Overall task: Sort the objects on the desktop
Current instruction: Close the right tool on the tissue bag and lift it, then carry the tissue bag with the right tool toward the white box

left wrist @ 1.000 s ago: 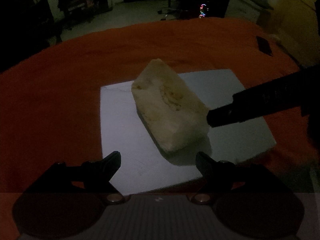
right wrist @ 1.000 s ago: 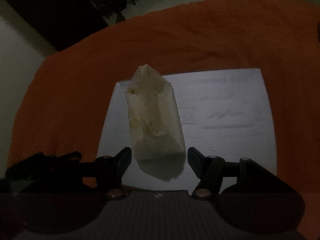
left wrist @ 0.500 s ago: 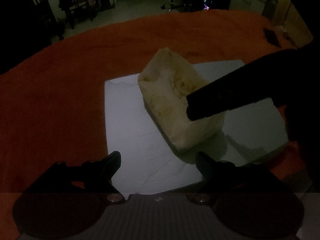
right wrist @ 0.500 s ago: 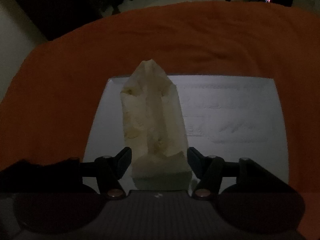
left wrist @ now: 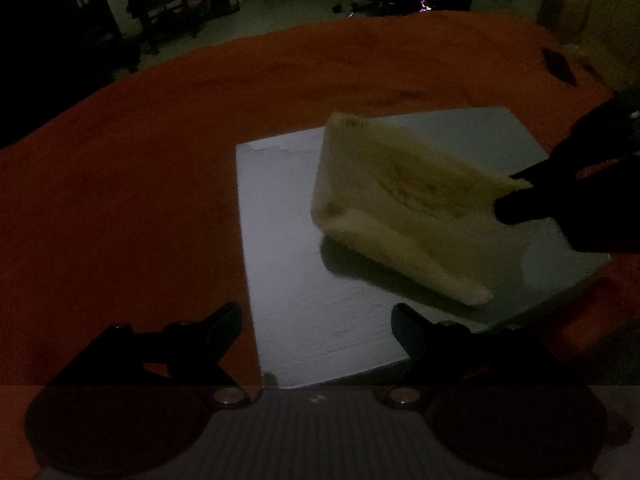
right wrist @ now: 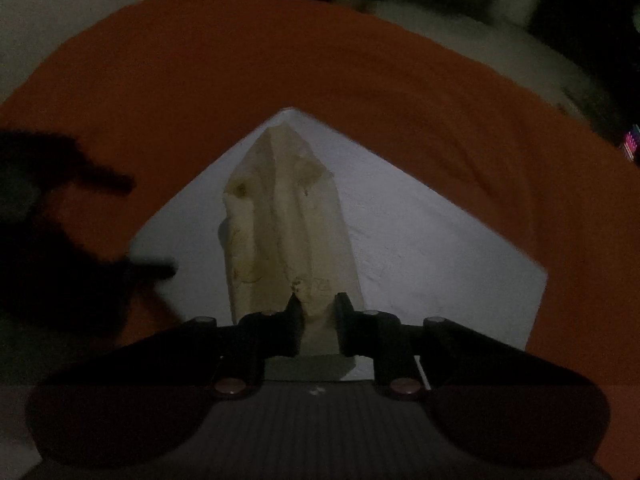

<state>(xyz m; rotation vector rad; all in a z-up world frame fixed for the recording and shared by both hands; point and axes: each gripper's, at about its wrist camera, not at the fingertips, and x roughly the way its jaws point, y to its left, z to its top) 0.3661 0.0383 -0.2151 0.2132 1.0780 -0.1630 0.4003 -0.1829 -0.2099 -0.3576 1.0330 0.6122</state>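
**Right tongs clamp the pale bag on the white board**

Since the earlier frames the right tongs (right wrist: 318, 312) have just been closing and now pinch the near end of the pale crumpled bag (left wrist: 400, 200), which has swung round. At seven o'clock in the left view, the left tongs (left wrist: 316, 320) hang released over the white board (left wrist: 288, 280). The bag lies at centre, its pinched end at three o'clock, apparently raised. The board rests on the orange-covered tabletop (left wrist: 120, 200).

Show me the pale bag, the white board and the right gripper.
pale bag (left wrist: 392, 200): left wrist view, its creased middle.
white board (left wrist: 288, 280): left wrist view, bare part left of the bag.
right gripper (right wrist: 318, 312): right wrist view, between fingertips.
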